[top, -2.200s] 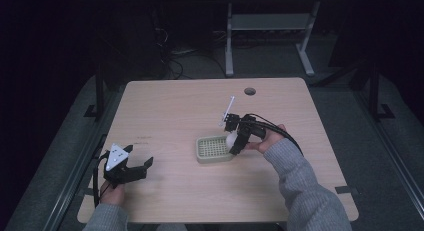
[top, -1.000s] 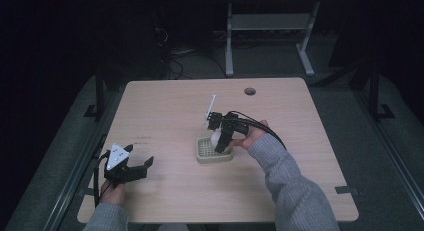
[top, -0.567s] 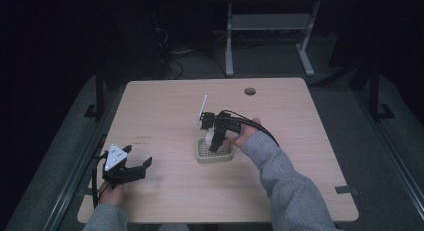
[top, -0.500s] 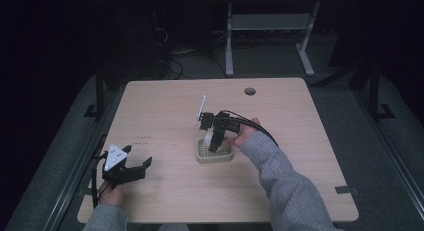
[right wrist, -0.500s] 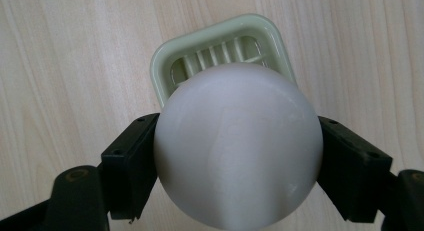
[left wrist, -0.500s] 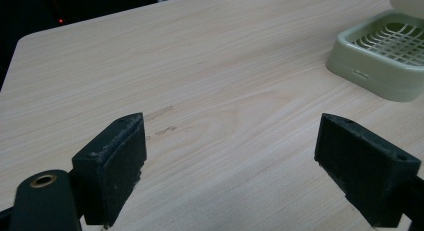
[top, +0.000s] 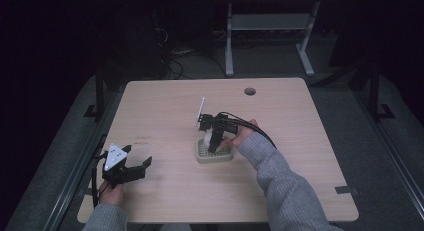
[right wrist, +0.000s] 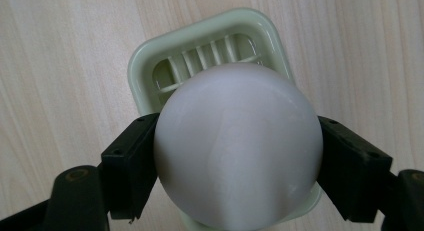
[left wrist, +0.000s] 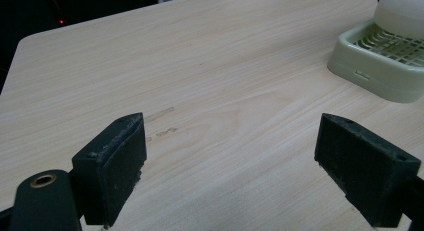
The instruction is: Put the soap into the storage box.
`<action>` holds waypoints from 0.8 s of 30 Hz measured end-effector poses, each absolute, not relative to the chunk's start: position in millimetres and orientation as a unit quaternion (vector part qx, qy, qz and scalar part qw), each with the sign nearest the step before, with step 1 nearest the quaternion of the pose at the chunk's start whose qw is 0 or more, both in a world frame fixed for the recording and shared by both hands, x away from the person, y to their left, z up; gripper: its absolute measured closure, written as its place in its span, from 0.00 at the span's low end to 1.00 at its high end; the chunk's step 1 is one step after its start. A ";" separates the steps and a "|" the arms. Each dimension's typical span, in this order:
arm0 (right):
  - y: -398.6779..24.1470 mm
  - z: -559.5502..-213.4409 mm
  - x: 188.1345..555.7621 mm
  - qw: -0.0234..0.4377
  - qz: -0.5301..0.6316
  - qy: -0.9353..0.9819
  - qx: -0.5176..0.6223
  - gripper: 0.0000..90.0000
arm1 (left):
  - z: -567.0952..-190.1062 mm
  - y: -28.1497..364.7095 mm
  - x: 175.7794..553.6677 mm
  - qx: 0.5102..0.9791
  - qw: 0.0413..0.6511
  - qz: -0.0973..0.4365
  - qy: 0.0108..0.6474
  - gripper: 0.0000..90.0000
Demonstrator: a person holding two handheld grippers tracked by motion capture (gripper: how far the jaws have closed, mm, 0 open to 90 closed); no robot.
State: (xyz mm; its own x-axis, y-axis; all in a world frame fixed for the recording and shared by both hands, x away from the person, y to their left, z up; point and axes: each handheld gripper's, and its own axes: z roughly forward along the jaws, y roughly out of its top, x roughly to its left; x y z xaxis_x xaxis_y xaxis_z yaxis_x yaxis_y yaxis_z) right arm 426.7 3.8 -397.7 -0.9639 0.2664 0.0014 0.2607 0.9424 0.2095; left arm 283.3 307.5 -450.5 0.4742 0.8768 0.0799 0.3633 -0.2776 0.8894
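Between right gripper [right wrist: 237,166] fingers [right wrist: 131,163], ball [right wrist: 237,161]

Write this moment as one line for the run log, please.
right gripper: shut on white ball, over green slatted tray | left gripper: open, idle above table

No readable text anywhere (table marks illegible).

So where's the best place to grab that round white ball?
Across its widest middle, from above, as the right tool does now: the white ball is smooth and round, so the pads must sit on opposite sides. The green slatted tray blocks lower approaches.
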 end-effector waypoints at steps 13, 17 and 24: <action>5.8 -407.6 424.8 0.021 0.105 0.985 0.132 0.26 | -450.4 308.2 283.1 0.740 0.433 0.298 0.419 0.14; 5.2 -408.7 424.0 0.026 0.103 0.986 0.132 0.26 | -450.4 307.9 283.8 0.742 0.432 0.298 0.417 0.14; 4.1 -411.9 423.7 0.027 0.097 0.986 0.134 0.26 | -450.0 308.0 284.0 0.743 0.431 0.299 0.416 0.14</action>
